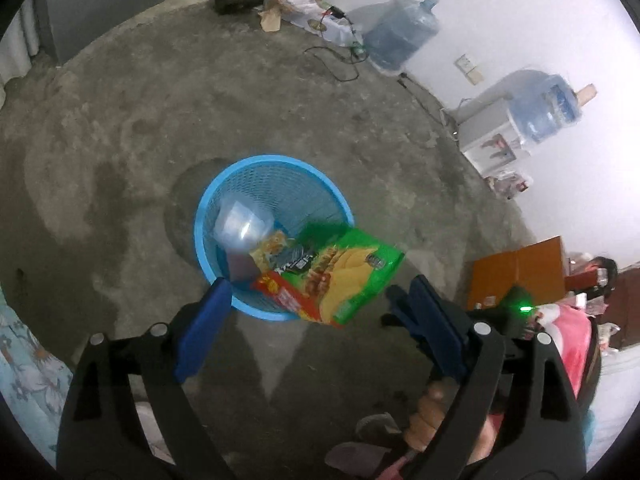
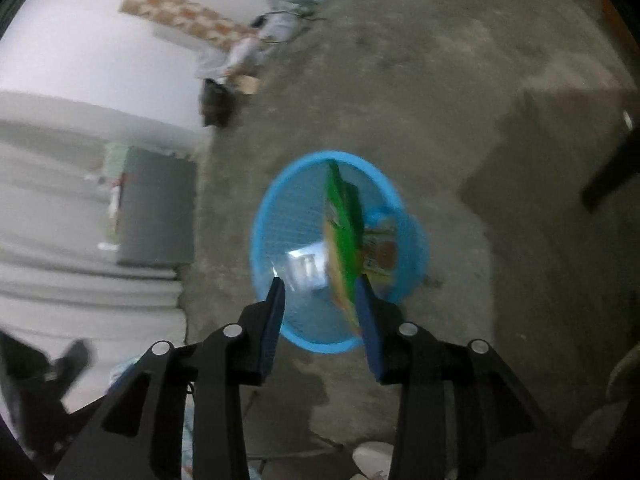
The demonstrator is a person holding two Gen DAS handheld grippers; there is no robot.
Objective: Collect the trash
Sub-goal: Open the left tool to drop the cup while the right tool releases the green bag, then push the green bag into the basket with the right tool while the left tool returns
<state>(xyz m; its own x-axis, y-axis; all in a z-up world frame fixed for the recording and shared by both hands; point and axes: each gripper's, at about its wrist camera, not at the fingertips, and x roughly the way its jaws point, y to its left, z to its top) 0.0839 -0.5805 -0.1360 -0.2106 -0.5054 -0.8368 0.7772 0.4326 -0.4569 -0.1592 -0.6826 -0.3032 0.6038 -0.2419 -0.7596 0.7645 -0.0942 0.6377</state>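
The green snack bag (image 1: 344, 276) lies over the blue mesh basket (image 1: 280, 184) rim at 5 o'clock, apparently loose. Left gripper (image 1: 316, 300) is spread wide, empty. Right gripper (image 2: 322, 300) is parted, the bag against one finger (image 2: 370, 332). The basket stands on the concrete floor (image 1: 120, 140).

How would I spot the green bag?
Find the round blue basket standing on the grey floor. The green bag hangs over its near rim. It is bright green with yellow chips printed on it, unlike the clear plastic deeper inside.

Wrappers (image 1: 276, 254) in basket (image 1: 256, 164) (floor (image 1: 140, 128) beneath)
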